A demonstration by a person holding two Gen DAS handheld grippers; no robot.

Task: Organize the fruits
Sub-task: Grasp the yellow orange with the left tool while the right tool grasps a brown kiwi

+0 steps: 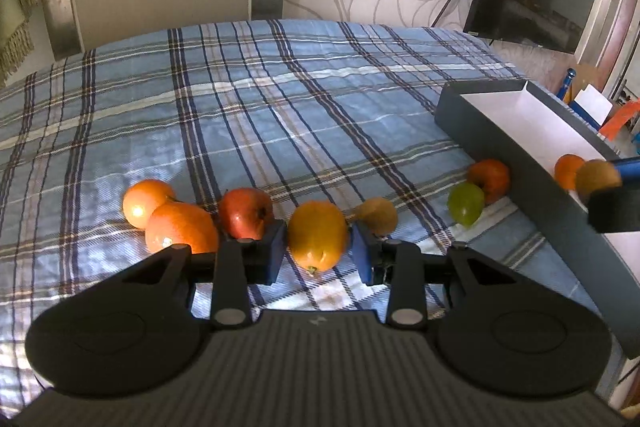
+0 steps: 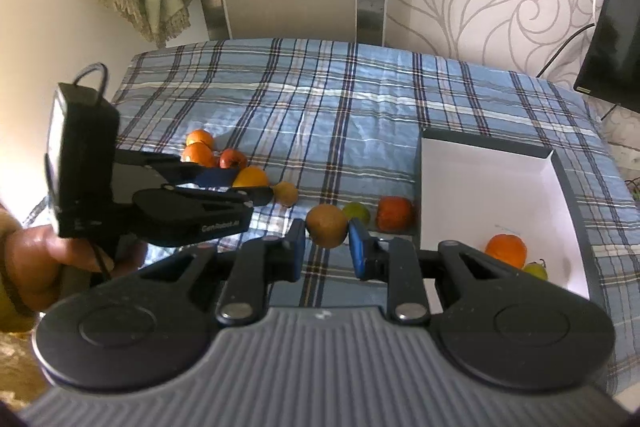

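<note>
Plaid blue cloth (image 1: 280,99) covers the bed under swirl-patterned wallpaper. In the left wrist view, the left gripper (image 1: 318,251) sits low centre with its blue pads against both sides of a yellow-orange fruit (image 1: 317,239), apparently gripping it. Two oranges (image 1: 160,215) and a red apple (image 1: 245,213) lie to its left, a kiwi (image 1: 378,215) just behind, and a green fruit (image 1: 466,203) nearer the grey box (image 1: 492,143) at right.

In the right wrist view, the right gripper (image 2: 326,245) is clamped on a brown kiwi (image 2: 327,225) held above the cloth. An orange (image 2: 506,250) already lies in the box at lower right. I judge both are mid-pick; next, the kiwi must travel right and over the box wall. White lettering on the left tool reads roughly "GenRobot.AI".
</note>
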